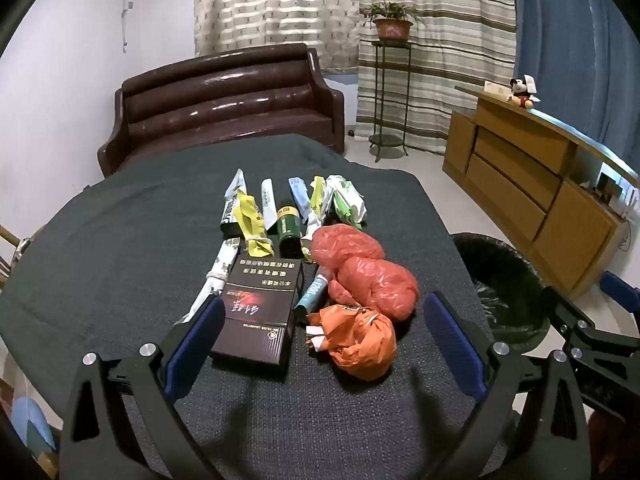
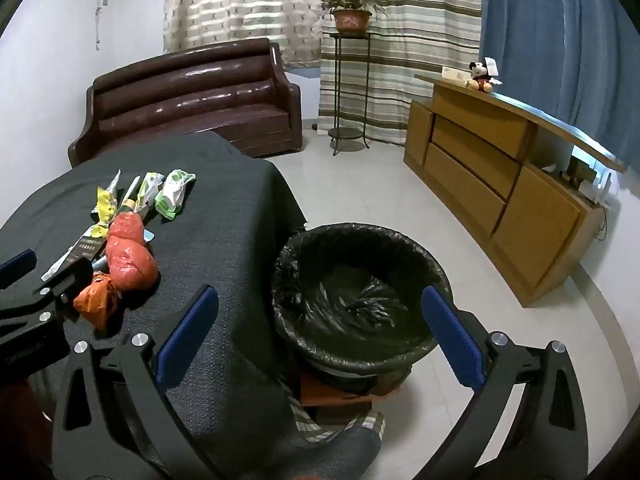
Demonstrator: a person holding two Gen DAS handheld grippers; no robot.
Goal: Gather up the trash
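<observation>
Both our grippers, left [image 1: 324,336] and right [image 2: 320,332], gape empty; next we grab the cigarette box [image 1: 256,316] for the lined bin [image 2: 360,280].

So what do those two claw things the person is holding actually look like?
Both match. The left gripper and the right gripper each have two black plastic fingers with triangular cut-outs, silver round bolts at the joints, and flat blue textured pads on the inner faces. No cables or markings show.

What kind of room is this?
Probably a living room at home: a brown leather sofa, a wooden sideboard with a Mickey Mouse toy, and curtains.
</observation>
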